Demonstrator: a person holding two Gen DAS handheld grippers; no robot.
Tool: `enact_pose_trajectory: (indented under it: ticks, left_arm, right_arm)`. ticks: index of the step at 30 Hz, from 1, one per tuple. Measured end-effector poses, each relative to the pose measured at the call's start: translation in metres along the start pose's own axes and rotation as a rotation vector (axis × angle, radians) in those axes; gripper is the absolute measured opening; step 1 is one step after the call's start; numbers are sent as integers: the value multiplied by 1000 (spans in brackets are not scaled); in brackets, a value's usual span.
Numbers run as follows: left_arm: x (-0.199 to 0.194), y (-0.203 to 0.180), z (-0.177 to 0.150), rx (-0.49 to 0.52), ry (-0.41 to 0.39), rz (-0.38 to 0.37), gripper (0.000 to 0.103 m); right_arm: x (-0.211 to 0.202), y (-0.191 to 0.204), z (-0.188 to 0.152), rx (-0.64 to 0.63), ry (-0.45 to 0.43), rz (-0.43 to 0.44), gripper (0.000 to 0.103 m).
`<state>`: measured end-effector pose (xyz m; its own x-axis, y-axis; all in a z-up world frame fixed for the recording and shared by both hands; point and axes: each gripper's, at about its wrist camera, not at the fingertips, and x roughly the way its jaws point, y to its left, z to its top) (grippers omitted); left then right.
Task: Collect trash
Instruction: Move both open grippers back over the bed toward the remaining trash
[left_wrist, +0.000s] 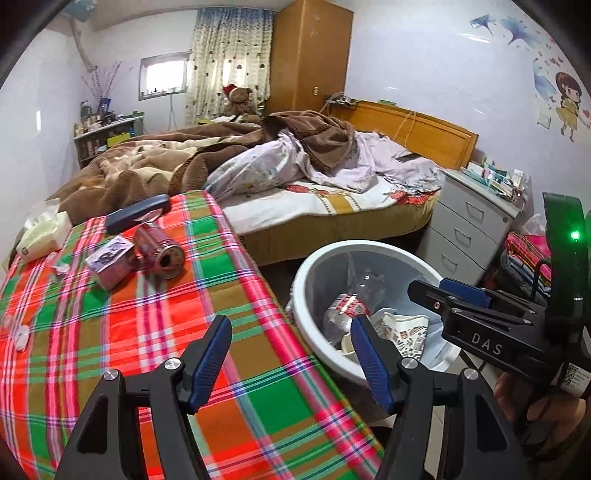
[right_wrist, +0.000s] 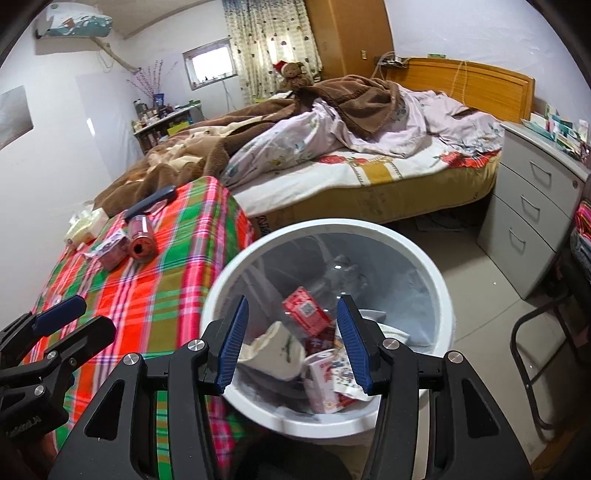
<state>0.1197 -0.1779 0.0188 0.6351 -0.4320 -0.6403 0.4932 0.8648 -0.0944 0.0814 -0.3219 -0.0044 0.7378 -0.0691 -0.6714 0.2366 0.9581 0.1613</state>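
Both tongs hang released: the right tongs (right_wrist: 293, 341) over the round white plastic bin (right_wrist: 441, 295). Left tongs (left_wrist: 290, 356) should probably reach far-left for the red metal can (left_wrist: 160, 251) lying on the plaid-covered surface (left_wrist: 258, 406).

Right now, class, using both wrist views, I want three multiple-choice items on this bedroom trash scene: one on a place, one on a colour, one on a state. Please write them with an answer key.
1. Where does the dark red metal can lie?
A. on the plaid cloth
B. in the bin
C. on the bed

2. What colour is the rim of the round plastic trash bin?
A. green
B. white
C. brown

3. How is the right tool over the bin?
A. shut on a cup
B. shut, empty
C. open, empty

Key: 1 A, the can rests on its side on the checked cloth; 2 B, the rim shows white; 3 C, its fingers stand apart with nothing between.
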Motion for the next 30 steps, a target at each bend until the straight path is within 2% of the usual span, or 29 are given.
enact_pose_trajectory:
  ticks: [14, 17, 30]
  left_arm:
    - [-36, 59, -13, -68, -40, 105, 67]
    - [-43, 73, -18, -80, -50, 146, 67]
    - [-61, 143, -28, -172, -55, 230, 67]
  right_arm:
    - [-4, 53, 1, -87, -34, 97, 51]
    - [-3, 66, 1, -107, -40, 116, 51]
    - [8, 120, 2, -185, -26, 188, 55]
